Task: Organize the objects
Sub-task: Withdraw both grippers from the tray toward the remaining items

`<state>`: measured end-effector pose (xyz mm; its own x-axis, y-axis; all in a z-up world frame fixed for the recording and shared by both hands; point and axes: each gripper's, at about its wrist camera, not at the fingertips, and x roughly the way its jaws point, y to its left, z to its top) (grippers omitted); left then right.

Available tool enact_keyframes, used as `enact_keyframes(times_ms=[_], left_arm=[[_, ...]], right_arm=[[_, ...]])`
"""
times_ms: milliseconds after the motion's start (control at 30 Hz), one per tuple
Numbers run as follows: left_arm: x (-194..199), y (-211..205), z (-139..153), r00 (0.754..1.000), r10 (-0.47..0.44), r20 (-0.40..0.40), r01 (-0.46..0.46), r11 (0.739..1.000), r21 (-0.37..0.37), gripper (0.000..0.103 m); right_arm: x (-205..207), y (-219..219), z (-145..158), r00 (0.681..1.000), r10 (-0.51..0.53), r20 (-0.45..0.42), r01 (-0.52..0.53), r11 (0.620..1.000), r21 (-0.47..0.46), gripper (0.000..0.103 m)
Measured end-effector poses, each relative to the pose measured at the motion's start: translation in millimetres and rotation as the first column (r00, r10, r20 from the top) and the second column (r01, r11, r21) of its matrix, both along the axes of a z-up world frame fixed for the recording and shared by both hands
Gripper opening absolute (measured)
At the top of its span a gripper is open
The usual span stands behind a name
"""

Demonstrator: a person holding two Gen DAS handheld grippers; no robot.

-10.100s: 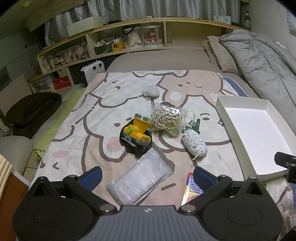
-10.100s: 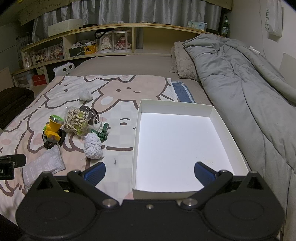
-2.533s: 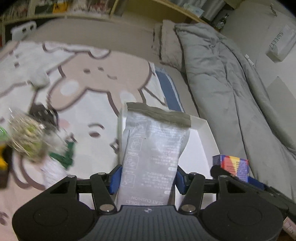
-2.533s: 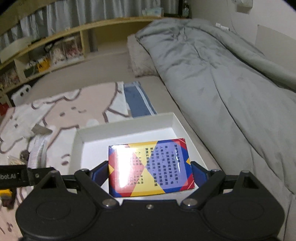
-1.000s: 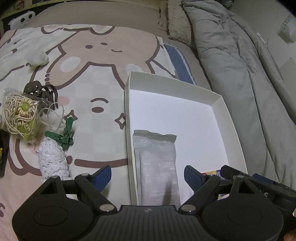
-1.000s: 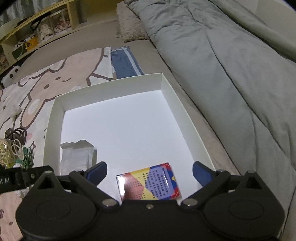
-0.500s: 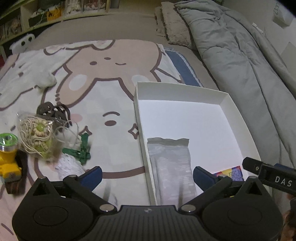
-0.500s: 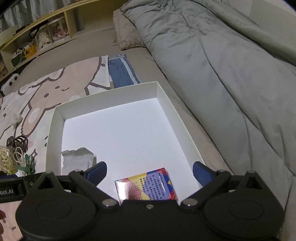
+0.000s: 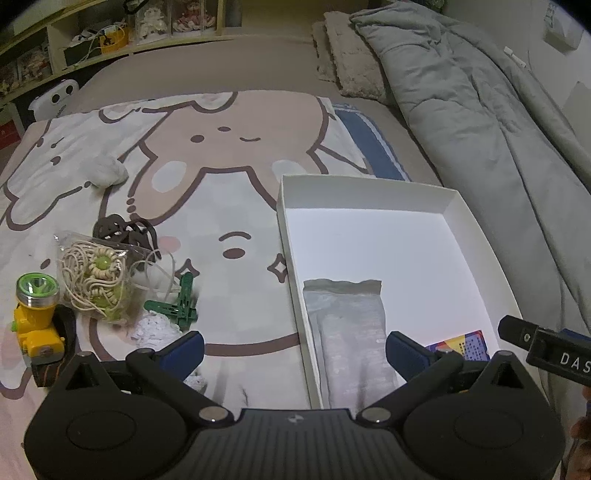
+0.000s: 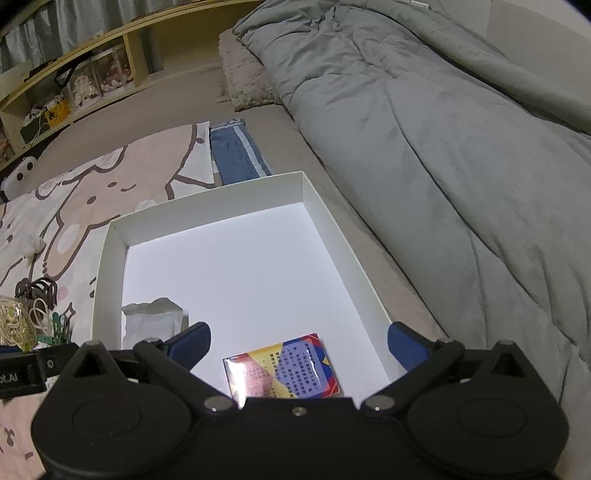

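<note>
A white shallow box (image 9: 465,214) lies on the bed; it also shows in the right wrist view (image 10: 110,258). Inside it lie a grey plastic packet (image 9: 351,325) along its left wall and a colourful card box (image 10: 282,365) at its near edge. My left gripper (image 9: 295,350) is open and empty above the box's near left wall. My right gripper (image 10: 299,343) is open and empty above the card box. On the blanket to the left lie a yellow headlamp (image 9: 35,314), a bag of cord (image 9: 98,277), green clips (image 9: 177,301), a white knitted ball (image 9: 155,332) and a white cloth lump (image 9: 107,171).
A dark brown hair tie bundle (image 9: 122,229) lies beside the cord bag. A grey duvet (image 9: 498,129) and a pillow (image 9: 354,62) fill the right side of the bed. Shelves (image 9: 110,33) run behind the bed.
Both grippers let go of the packet and the card box in the white box and opened. Over the last second both have drawn back and the left one has swung left.
</note>
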<state>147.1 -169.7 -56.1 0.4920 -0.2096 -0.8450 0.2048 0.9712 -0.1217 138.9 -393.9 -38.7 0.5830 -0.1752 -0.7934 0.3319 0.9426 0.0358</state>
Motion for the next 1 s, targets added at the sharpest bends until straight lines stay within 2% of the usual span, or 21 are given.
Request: enact_keyframes(times_ms=[433, 800, 1000], left_arm=[[1, 28, 25, 0.999, 0.034, 0.036, -0.035, 0.999, 0.035, 0.103], [2, 88, 40, 0.993, 0.092, 0.071, -0.098, 0.991, 0.093, 0.103], [2, 121, 42, 0.990, 0.116, 0.078, -0.125, 0.985, 0.122, 0.103]], right_arm=[[-3, 10, 11, 0.999, -0.001, 0.034, 0.001, 1.000, -0.001, 0.103], [6, 34, 15, 0.998, 0.044, 0.043, -0.044, 0.999, 0.005, 0.103], [14, 56, 16, 0.993, 0.104, 0.051, -0.104, 0.995, 0.001, 0.103]])
